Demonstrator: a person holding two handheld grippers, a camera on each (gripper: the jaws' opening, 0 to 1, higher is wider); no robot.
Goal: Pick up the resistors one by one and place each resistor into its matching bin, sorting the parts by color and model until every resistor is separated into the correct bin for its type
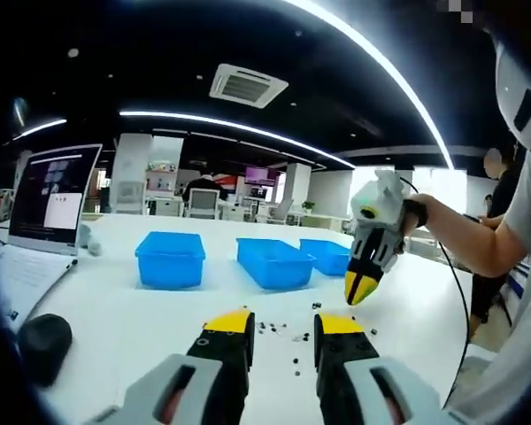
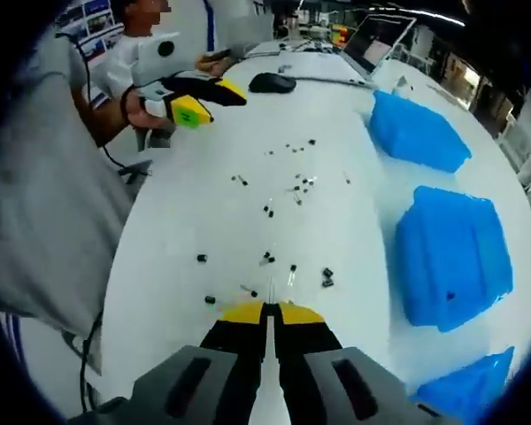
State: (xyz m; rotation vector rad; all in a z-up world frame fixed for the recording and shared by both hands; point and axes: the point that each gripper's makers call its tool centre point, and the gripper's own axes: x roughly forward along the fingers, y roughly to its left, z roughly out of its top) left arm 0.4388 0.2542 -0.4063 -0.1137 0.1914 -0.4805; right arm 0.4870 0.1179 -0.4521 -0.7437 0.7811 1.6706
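On the white table (image 2: 186, 221), your loose resistors (image 2: 283, 186) lie scattered as small dark specks, just beside the row of three blue bins (image 2: 447, 257). Your right gripper (image 2: 270, 312) hangs above the resistors nearest you, its yellow-tipped jaws pressed together around a thin wire-like resistor lead (image 2: 271, 289). Your left gripper (image 1: 285, 326) sits with jaws parted and nothing between them, low over the resistors, the bins beyond. A laptop (image 1: 53, 197) and black mouse (image 1: 42, 341) rest past the bins' far end.

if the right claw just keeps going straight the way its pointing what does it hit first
Probably the small dark resistors scattered on the white table just ahead of the right claw. Its jaws look closed on a thin wire lead, and its height above the table is unclear.
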